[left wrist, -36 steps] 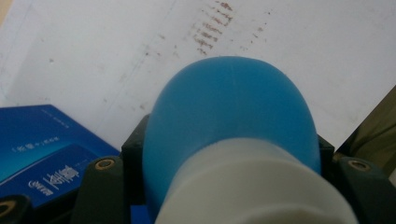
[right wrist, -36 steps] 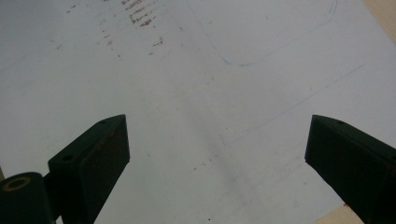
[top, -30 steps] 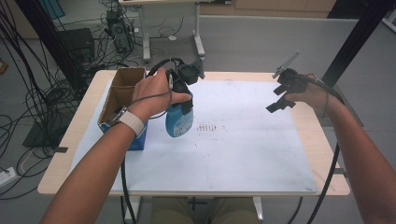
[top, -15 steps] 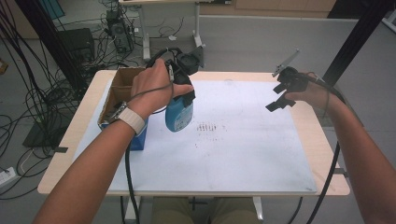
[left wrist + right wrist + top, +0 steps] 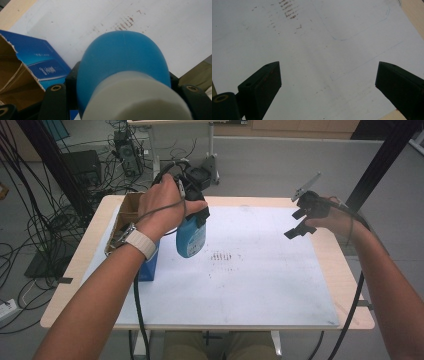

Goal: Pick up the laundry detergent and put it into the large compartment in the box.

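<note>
A blue bottle (image 5: 191,238) with a white top hangs bottom-down above the white sheet, just right of the open box. My left gripper (image 5: 198,216) is shut on it near its upper end. In the left gripper view the bottle (image 5: 125,55) bulges between the two black jaws, white part (image 5: 135,100) nearest the camera. My right gripper (image 5: 299,223) hovers over the sheet's far right corner. In the right gripper view the right gripper (image 5: 327,77) is open, jaws wide apart with nothing between them.
An open cardboard box with blue sides (image 5: 125,220) stands at the table's left, also seen as the box (image 5: 35,62) beside the bottle. A white sheet (image 5: 260,285) with dark smudges (image 5: 222,256) covers most of the wooden table (image 5: 75,270). Cables lie on the floor behind.
My left hand has lifted the blue bottle a little higher above the sheet. The right hand has stayed where it was.
</note>
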